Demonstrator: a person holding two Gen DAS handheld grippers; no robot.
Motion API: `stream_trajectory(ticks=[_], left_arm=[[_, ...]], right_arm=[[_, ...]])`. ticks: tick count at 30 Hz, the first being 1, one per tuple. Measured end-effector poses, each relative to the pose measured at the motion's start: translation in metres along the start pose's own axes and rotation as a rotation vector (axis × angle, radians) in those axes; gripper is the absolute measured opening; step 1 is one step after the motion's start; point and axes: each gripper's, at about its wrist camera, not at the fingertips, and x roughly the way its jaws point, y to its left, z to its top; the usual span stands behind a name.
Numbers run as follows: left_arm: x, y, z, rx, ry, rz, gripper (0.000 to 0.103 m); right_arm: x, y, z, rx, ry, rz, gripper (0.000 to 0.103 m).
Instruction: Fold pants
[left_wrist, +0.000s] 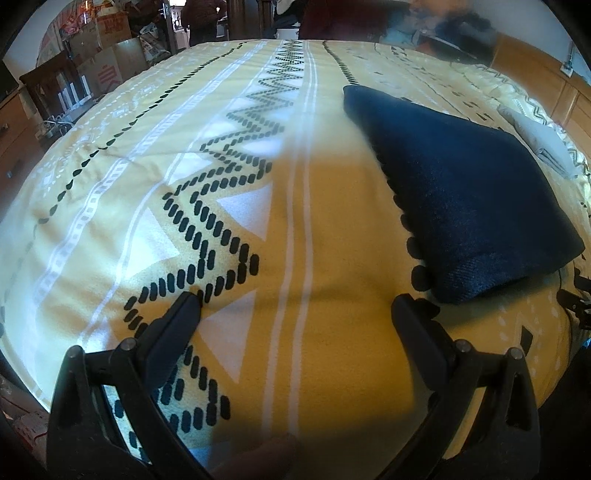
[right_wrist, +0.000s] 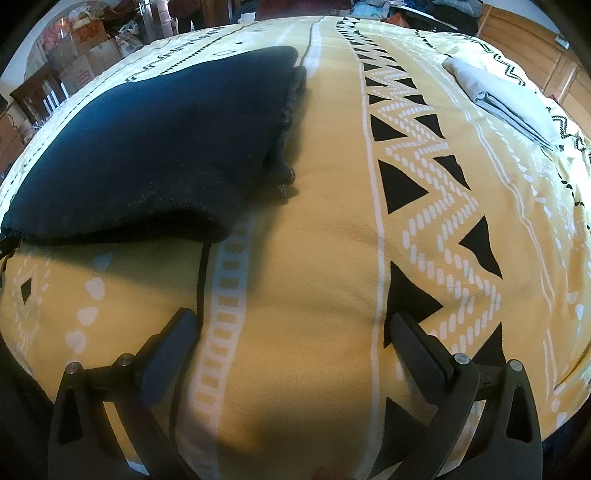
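While pants (left_wrist: 461, 192) lie folded on bedspread (left_wrist: 332, 229), L tool (left_wrist: 295, 306) & R tool (right_wrist: 293, 321) gape wide, empty.

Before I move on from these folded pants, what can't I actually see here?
- Dark blue pants: their underside and inner layers are hidden by the top fold in both views.
- Left wrist view: top right background is blurred.
- Folded grey cloth: small and far away, so what it is can't be told.

Dark navy pants (left_wrist: 465, 192), folded into a compact, thick rectangle. Lay flat on a yellow patterned bedspread (left_wrist: 332, 240), smooth on top, with stacked layers and a frayed edge (right_wrist: 288, 125) showing along one side.
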Motion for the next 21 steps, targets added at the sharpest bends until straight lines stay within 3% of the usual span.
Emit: stream_trajectory(ticks=[21], left_arm=[[0.0011, 0.0012, 0.0008, 0.001, 0.0, 0.002, 0.103]], right_arm=[[-0.0002, 0.0012, -0.0007, -0.002, 0.0, 0.003, 0.103]])
